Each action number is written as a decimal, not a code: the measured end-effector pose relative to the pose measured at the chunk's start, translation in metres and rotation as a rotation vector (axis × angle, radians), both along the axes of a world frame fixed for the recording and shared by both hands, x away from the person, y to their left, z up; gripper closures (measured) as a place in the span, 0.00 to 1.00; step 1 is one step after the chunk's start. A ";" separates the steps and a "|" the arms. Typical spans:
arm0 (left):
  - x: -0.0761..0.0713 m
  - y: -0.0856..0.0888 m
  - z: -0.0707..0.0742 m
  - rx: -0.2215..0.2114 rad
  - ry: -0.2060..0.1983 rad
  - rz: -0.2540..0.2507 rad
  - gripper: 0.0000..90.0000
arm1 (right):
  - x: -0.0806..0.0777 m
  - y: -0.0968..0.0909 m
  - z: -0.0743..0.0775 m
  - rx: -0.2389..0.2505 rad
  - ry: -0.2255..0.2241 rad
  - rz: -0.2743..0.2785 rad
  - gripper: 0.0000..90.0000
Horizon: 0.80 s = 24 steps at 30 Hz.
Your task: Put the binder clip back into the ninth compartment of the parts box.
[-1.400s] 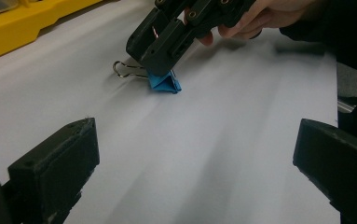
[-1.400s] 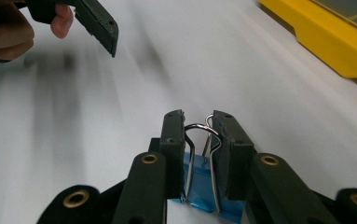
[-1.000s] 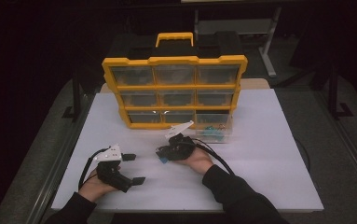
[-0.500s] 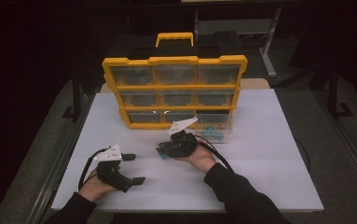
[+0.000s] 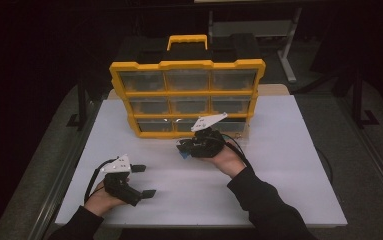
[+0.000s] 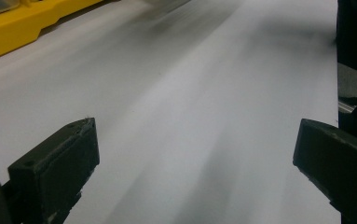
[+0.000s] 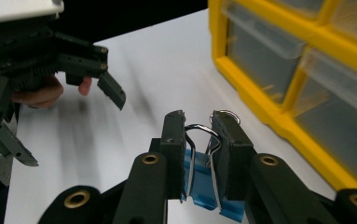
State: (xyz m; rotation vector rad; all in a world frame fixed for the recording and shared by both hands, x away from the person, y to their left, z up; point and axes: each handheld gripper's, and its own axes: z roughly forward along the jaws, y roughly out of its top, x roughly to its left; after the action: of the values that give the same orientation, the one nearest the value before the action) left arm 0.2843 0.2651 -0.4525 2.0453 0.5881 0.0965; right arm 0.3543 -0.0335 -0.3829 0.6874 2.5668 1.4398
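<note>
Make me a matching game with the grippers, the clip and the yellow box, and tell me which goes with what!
Things:
1. left gripper
2. right gripper
3. blue binder clip
4. yellow drawer organizer

States or places:
A. stands at the far side of the white table, drawers shut
B. jaws wide apart, nothing between them
C. pinched by its wire handles between two black jaws
D. jaws closed on something, held in front of the bottom row of drawers

Pairs: 1-B, 2-D, 3-C, 4-A

Yellow drawer cabinet point(image 5: 186, 95) behind; bare table point(image 5: 284, 165) elsewhere.
</note>
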 end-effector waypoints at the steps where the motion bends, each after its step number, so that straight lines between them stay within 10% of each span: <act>1: 0.000 0.000 0.000 0.000 0.000 0.000 0.00 | 0.000 -0.002 0.002 0.003 -0.002 -0.005 0.82; 24: 0.000 0.000 0.000 -0.001 0.003 0.000 0.00 | 0.013 -0.071 0.036 0.062 -0.068 -0.184 0.82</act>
State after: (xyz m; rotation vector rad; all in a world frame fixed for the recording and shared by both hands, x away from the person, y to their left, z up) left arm 0.2845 0.2648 -0.4527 2.0448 0.5902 0.0931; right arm 0.3676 -0.1049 -0.3473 0.8440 2.3478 1.4619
